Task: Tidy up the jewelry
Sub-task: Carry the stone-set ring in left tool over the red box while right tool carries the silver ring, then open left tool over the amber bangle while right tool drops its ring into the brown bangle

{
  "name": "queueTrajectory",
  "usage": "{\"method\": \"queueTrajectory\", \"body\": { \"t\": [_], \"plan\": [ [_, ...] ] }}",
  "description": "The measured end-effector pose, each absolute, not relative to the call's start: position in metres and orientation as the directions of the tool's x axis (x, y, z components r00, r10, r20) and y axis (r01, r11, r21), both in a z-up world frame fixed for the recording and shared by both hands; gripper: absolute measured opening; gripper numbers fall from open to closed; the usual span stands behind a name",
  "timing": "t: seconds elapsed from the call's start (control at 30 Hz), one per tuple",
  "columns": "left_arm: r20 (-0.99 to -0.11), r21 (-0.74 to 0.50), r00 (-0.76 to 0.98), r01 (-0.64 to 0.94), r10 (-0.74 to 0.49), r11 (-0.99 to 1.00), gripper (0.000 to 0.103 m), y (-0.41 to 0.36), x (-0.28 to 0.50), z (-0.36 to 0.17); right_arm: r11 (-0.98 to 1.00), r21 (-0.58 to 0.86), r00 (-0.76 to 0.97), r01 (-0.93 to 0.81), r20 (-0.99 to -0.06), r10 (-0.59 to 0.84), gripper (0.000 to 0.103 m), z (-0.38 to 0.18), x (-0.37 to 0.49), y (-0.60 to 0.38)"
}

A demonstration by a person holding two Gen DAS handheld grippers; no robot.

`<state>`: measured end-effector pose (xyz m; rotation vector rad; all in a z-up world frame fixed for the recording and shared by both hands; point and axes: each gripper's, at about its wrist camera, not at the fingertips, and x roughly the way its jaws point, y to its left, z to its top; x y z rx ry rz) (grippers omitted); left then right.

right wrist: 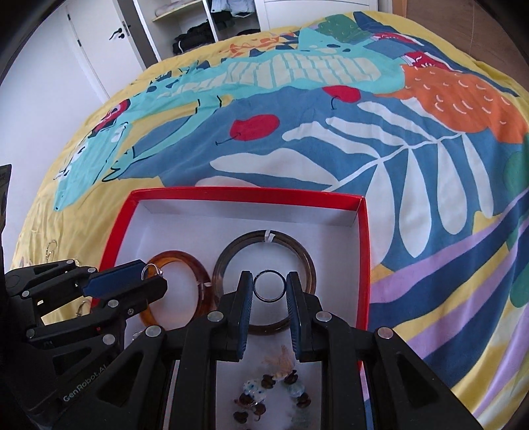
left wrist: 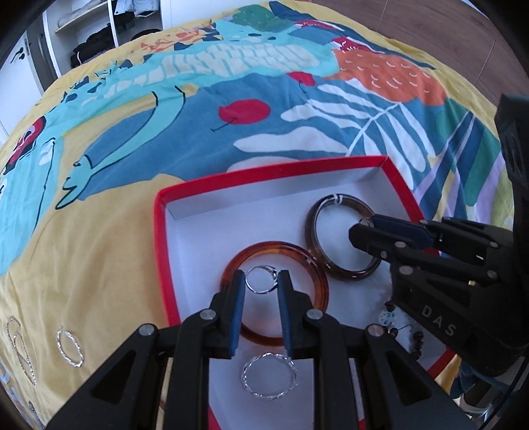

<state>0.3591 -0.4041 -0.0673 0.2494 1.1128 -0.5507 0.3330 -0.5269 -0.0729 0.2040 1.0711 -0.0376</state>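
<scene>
The left tongs (left wrist: 263, 281) are gripping a thin silver ring (left wrist: 261, 279) between their blue-lined pads, holding it over the amber bangle (left wrist: 291, 254) that is lying flat inside the red box (left wrist: 160, 238). The right tongs (right wrist: 269, 286) are clamping a dark ring (right wrist: 269, 286) in the same manner, holding it over the dark brown bangle (right wrist: 231, 251), which is resting just beside the amber one; in the left wrist view the 2 bangles are appearing to touch at their rims, though contact cannot be confirmed. The dark brown bangle is carrying a small white tag at its far edge. A twisted silver hoop (left wrist: 269, 375) is lying on the white box floor beneath the left tongs, near the front wall. A beaded bracelet (right wrist: 264, 393) with brown and pale blue beads is sitting on the box floor beneath the right tongs. The red box is resting on a bed covered by a patterned bedspread (left wrist: 99, 248) in yellow, blue, teal and orange. Outside the box, to its left, another twisted silver hoop (left wrist: 69, 347) and a silver chain piece (left wrist: 21, 347) are lying on the yellow part of the bedspread, well apart from the box. Shelves (right wrist: 198, 20) holding folded clothing are standing beyond the bed.
</scene>
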Motion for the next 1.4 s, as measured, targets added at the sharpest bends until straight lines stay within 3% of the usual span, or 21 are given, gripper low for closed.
{"method": "queueTrajectory", "body": {
  "t": [0.8,1.4],
  "plan": [
    [-0.908,-0.057,0.318,0.549,-0.271,0.834,0.019,-0.409,0.364,-0.082,0.991,0.072,0.439,0.113,-0.898,0.015,0.021,-0.087,0.344,-0.523],
    [-0.907,-0.064,0.317,0.546,-0.277,0.835,0.020,-0.397,0.360,-0.065,0.990,0.062,0.455,0.125,-0.891,-0.001,0.032,-0.071,0.337,-0.521]
  ]
}}
